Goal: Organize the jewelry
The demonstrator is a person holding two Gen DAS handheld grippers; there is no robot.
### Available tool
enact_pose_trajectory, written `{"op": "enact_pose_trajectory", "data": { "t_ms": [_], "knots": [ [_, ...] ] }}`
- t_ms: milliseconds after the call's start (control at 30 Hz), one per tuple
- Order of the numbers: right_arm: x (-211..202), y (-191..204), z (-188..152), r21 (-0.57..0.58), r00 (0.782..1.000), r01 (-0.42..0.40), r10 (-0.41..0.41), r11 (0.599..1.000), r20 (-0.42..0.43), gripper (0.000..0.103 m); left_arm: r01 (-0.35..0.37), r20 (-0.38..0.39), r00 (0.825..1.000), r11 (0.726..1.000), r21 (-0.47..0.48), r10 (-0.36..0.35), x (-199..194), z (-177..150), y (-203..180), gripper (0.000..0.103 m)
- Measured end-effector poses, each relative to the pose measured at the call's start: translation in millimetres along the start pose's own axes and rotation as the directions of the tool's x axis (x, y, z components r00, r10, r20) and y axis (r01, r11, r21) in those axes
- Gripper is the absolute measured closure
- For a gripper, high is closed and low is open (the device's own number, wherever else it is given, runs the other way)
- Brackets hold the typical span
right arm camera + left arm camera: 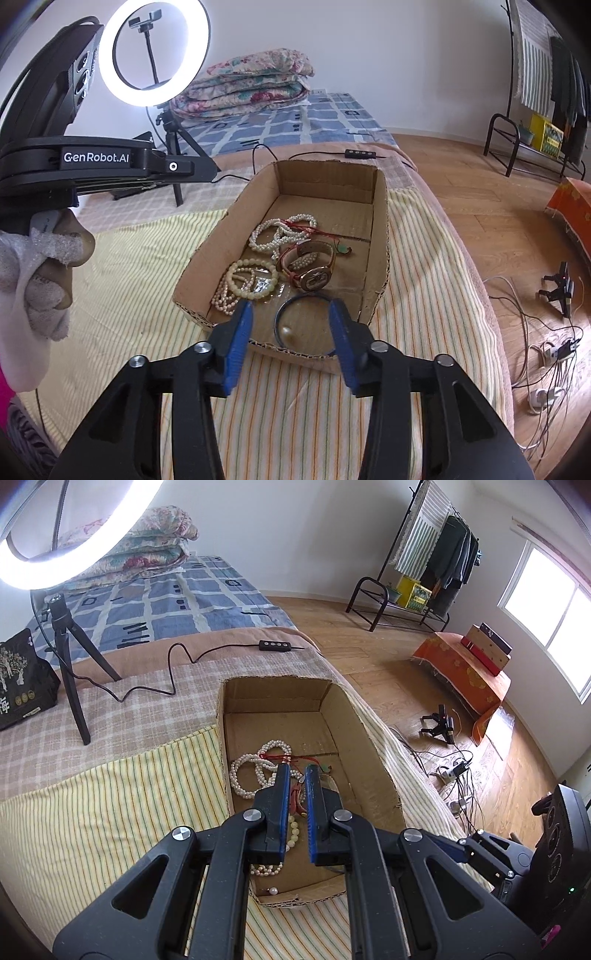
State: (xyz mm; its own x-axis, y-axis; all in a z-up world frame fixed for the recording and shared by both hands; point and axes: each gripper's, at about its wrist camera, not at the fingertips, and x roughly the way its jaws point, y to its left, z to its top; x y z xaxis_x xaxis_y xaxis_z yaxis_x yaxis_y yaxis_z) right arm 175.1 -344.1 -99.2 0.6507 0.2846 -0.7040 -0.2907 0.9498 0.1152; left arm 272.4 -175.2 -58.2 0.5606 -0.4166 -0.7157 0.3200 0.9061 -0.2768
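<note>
A shallow cardboard box (380,221) lies on a striped cloth and holds the jewelry. In it are white pearl strands (280,230) with a red cord, cream bead bracelets (251,280), a watch (314,271) with a brown strap, and a dark bangle (306,321). My right gripper (291,314) is open, with its fingers on either side of the bangle at the box's near end. My left gripper (296,771) hangs over the box (373,746) with a narrow gap between its fingers and nothing visibly held. Pearl strands (255,764) lie just beyond it.
A ring light on a tripod (153,51) stands behind the box, its cable and remote (273,645) trailing across the cloth. A black bag (22,679) sits at the left. Folded quilts (251,81) lie on the bed. Cables and plugs (554,354) lie on the wood floor.
</note>
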Motion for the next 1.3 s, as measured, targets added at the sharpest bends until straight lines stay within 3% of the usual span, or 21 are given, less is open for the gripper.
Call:
{"op": "enact_pose_trajectory", "data": {
  "t_ms": [67, 100, 133, 333, 367, 400, 500, 733, 1167, 1300],
  "knots": [
    [-1.9, 1.2, 0.8, -0.003, 1.0, 0.018, -0.018, 1.0, 0.01, 0.043, -0.007, 0.005, 1.0, 1.0, 0.01, 0.007, -1.8, 0.0, -1.3, 0.087],
    [-2.7, 1.8, 1.4, -0.005, 1.0, 0.027, -0.027, 1.0, 0.014, 0.041, -0.01, 0.011, 1.0, 1.0, 0.012, 0.01, -3.5, 0.0, -1.8, 0.076],
    [-3.6, 2.1, 2.0, -0.006, 0.999, 0.033, -0.033, 0.999, 0.016, 0.041, -0.012, 0.017, 1.0, 1.0, 0.014, 0.012, -5.2, 0.2, -2.1, 0.072],
    [-10.9, 4.2, 5.0, -0.014, 0.998, 0.057, -0.057, 0.998, 0.019, 0.04, -0.027, 0.039, 0.999, 0.999, 0.027, 0.026, -17.5, 1.2, -4.0, 0.072],
    [-12.0, 5.0, 5.4, -0.015, 0.998, 0.068, -0.068, 0.998, 0.019, 0.036, -0.031, 0.041, 0.999, 0.999, 0.029, 0.03, -19.9, 1.2, -4.0, 0.072],
    [-13.5, 6.0, 5.9, -0.014, 0.996, 0.083, -0.083, 0.996, 0.019, 0.031, -0.035, 0.044, 0.998, 0.999, 0.032, 0.033, -22.5, 1.2, -3.7, 0.069],
    [-21.3, 7.6, 7.6, -0.007, 0.993, 0.112, -0.111, 0.994, 0.034, 0.029, -0.057, 0.07, 0.996, 0.998, 0.032, 0.055, -33.3, 0.8, -2.7, 0.044],
    [-40.0, 14.4, 12.5, 0.004, 0.98, 0.186, -0.186, 0.983, 0.068, 0.024, -0.106, 0.139, 0.985, 0.994, 0.035, 0.1, -66.4, 1.0, 0.3, 0.025],
    [-82.5, 38.8, 17.8, 0.018, 0.952, 0.271, -0.27, 0.963, 0.144, 0.023, -0.183, 0.221, 0.961, 0.981, 0.06, 0.165, -129.6, -18.6, 1.2, 0.023],
    [-93.6, 48.2, 16.6, 0.009, 0.946, 0.283, -0.28, 0.959, 0.16, 0.022, -0.196, 0.268, 0.947, 0.98, 0.041, 0.178, -156.4, -31.0, 2.2, 0.011]
  ]
}}
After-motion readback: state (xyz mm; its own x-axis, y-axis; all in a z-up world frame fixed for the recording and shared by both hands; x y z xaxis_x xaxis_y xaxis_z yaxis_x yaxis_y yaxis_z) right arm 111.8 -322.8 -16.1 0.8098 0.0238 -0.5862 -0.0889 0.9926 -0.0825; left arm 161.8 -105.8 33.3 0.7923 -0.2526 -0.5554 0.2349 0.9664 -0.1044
